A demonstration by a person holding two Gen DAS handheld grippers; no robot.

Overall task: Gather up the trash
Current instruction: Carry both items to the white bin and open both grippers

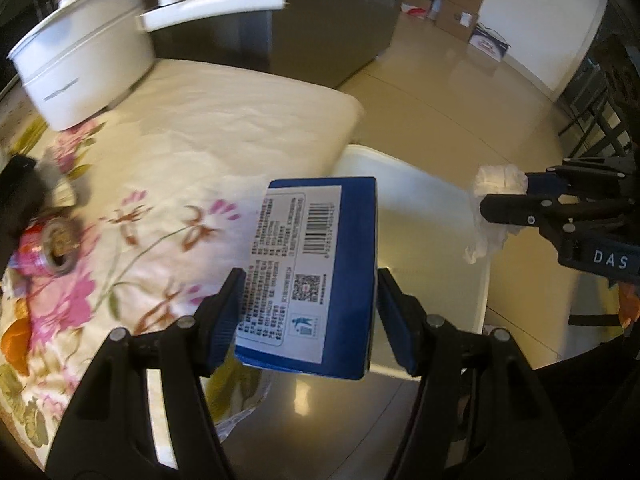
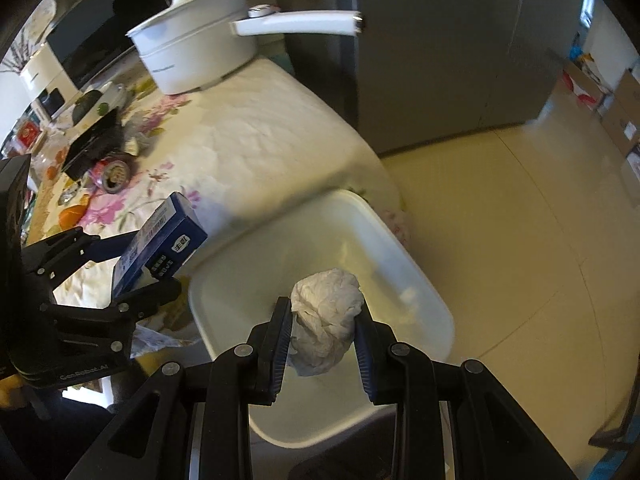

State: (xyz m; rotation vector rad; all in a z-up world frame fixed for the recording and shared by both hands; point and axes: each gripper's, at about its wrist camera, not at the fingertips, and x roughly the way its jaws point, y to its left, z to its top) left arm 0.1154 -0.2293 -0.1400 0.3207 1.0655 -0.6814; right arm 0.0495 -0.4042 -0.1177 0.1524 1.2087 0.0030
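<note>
Now carrying: left gripper [image 1: 306, 300] pinching blue rectangular carton [image 1: 316, 268], right gripper [image 2: 322, 330] pinching crumpled white tissue wad [image 2: 326, 320], both above white plastic bin [image 2: 420, 280] right of floral-clothed surface [image 2: 248, 140]. Best centred over bin, then spread.

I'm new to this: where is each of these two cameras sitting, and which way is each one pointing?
Left wrist: on the left gripper, looking along its fingers at the blue box it grips, table beyond; the right gripper shows at right.
Right wrist: on the right gripper, looking down at its tissue wad over the white bin; the left gripper shows at left.
Shared: box, wad, bin, white pot, can.
</note>
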